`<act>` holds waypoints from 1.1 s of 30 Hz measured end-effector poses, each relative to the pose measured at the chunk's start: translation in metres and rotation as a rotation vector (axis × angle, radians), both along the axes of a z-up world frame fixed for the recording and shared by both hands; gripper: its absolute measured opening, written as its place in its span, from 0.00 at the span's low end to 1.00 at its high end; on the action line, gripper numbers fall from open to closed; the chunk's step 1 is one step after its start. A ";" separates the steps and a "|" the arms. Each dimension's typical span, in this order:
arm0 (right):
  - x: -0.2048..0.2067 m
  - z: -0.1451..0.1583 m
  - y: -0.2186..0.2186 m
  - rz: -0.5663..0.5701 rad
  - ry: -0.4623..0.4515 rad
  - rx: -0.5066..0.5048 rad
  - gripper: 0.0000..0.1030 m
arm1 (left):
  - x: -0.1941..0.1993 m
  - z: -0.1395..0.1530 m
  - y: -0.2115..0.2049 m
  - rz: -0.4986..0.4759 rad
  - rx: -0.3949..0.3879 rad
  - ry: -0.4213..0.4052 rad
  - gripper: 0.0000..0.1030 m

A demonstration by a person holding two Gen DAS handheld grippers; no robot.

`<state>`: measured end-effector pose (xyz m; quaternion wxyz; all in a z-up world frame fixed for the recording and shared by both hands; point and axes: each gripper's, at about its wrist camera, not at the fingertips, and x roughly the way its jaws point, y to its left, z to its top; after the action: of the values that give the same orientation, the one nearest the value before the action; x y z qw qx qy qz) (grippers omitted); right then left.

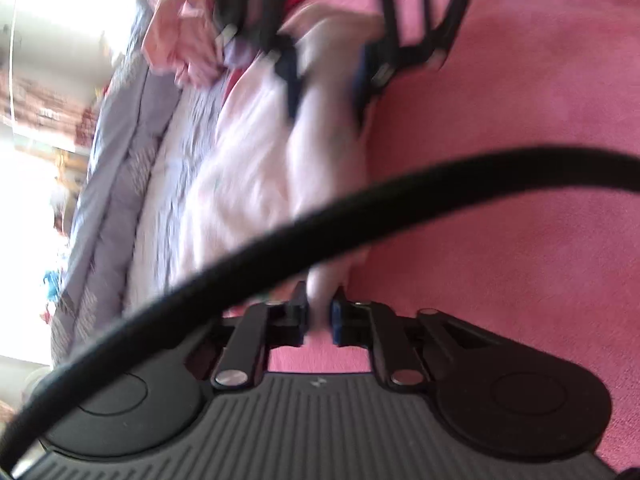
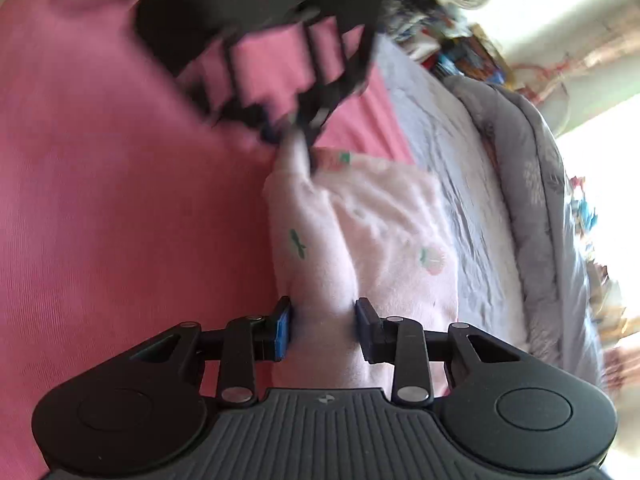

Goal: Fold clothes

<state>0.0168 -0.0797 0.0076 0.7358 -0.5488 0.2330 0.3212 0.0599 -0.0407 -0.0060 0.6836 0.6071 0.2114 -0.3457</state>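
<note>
A pale pink garment [image 1: 248, 168] with small green and pink prints [image 2: 380, 220] lies on a pink bed cover [image 2: 120, 200]. In the left wrist view my left gripper [image 1: 319, 316] is shut on a narrow pinch of the garment's near edge. The right wrist view shows that gripper [image 2: 294, 136] blurred at the top, with a peak of the cloth caught in its tips. My right gripper [image 2: 324, 328] has a raised fold of the same garment filling the gap between its blue pads. From the left wrist it appears at the far end [image 1: 326, 80], with cloth between its pads.
A grey-lavender quilt [image 2: 532, 184] runs along the garment's far side [image 1: 116, 168]. Crumpled pink and red clothes [image 1: 180, 40] are heaped at the far end. A black cable [image 1: 360, 220] arcs across the left wrist view. The pink cover [image 1: 500, 240] stretches wide beside the garment.
</note>
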 end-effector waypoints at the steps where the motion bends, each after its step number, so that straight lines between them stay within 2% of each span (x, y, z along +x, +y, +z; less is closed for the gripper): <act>1: -0.001 -0.001 -0.005 -0.002 -0.010 -0.020 0.33 | 0.006 -0.002 0.001 0.029 0.006 0.003 0.00; 3: -0.007 0.001 -0.014 -0.009 -0.041 -0.043 0.34 | 0.018 0.001 0.007 0.093 -0.008 0.042 0.00; 4: -0.009 0.003 -0.016 -0.009 -0.035 -0.045 0.34 | 0.021 0.005 0.010 0.119 -0.014 0.034 0.00; 6: -0.010 0.007 -0.015 -0.020 -0.004 -0.029 0.34 | 0.016 0.021 0.014 0.111 -0.047 0.006 0.01; 7: -0.007 0.008 -0.011 -0.033 0.016 -0.012 0.34 | 0.010 0.031 0.016 0.092 -0.072 -0.002 0.07; 8: -0.006 0.009 -0.008 -0.049 0.033 0.008 0.34 | 0.001 0.040 0.018 0.055 -0.100 -0.001 0.15; 9: -0.007 0.013 -0.004 -0.069 0.051 0.033 0.34 | -0.009 0.049 0.019 0.017 -0.125 0.002 0.45; 10: -0.002 0.016 -0.002 -0.093 0.069 0.058 0.34 | -0.018 0.052 0.017 -0.019 -0.131 0.010 0.58; 11: 0.000 0.023 -0.001 -0.124 0.091 0.085 0.34 | -0.028 0.054 0.014 -0.059 -0.136 0.017 0.80; 12: 0.003 0.026 0.000 -0.149 0.113 0.109 0.34 | -0.036 0.053 0.008 -0.111 -0.137 0.015 0.85; 14: 0.007 0.032 0.000 -0.172 0.138 0.134 0.34 | -0.053 0.043 -0.002 -0.188 -0.138 -0.021 0.86; 16: 0.007 0.034 0.000 -0.165 0.144 0.135 0.34 | -0.063 0.025 -0.013 -0.234 -0.117 -0.059 0.87; 17: 0.008 0.036 -0.002 -0.170 0.154 0.140 0.34 | -0.064 0.013 -0.020 -0.247 -0.095 -0.062 0.82; 18: 0.009 0.037 -0.004 -0.175 0.163 0.146 0.34 | -0.062 0.001 -0.027 -0.240 -0.061 -0.053 0.65; 19: 0.010 0.038 -0.006 -0.181 0.173 0.151 0.33 | -0.056 -0.008 -0.035 -0.211 -0.035 -0.046 0.57; 20: 0.011 0.038 -0.007 -0.188 0.181 0.154 0.33 | -0.048 -0.012 -0.040 -0.172 -0.035 -0.042 0.38; 21: 0.014 0.039 -0.008 -0.193 0.189 0.157 0.33 | -0.041 -0.014 -0.046 -0.133 -0.039 -0.035 0.27; 23: 0.016 0.040 -0.009 -0.198 0.192 0.165 0.33 | -0.028 -0.004 -0.046 -0.054 -0.084 0.017 0.23; 26: 0.003 0.041 -0.013 -0.211 0.192 0.184 0.33 | -0.008 0.001 -0.039 0.046 -0.081 0.058 0.18; 29: 0.003 0.039 -0.008 -0.206 0.189 0.194 0.33 | 0.027 0.011 -0.021 0.230 -0.135 0.158 0.18; 31: 0.007 0.038 -0.002 -0.212 0.182 0.191 0.33 | 0.037 0.016 -0.010 0.318 -0.134 0.167 0.16; 33: 0.010 0.037 -0.001 -0.232 0.196 0.205 0.33 | 0.041 0.026 0.006 0.419 -0.160 0.191 0.17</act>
<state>0.0264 -0.0803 0.0451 0.7939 -0.4063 0.3312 0.3080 0.1010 -0.0345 0.0202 0.7631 0.4584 0.3685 -0.2679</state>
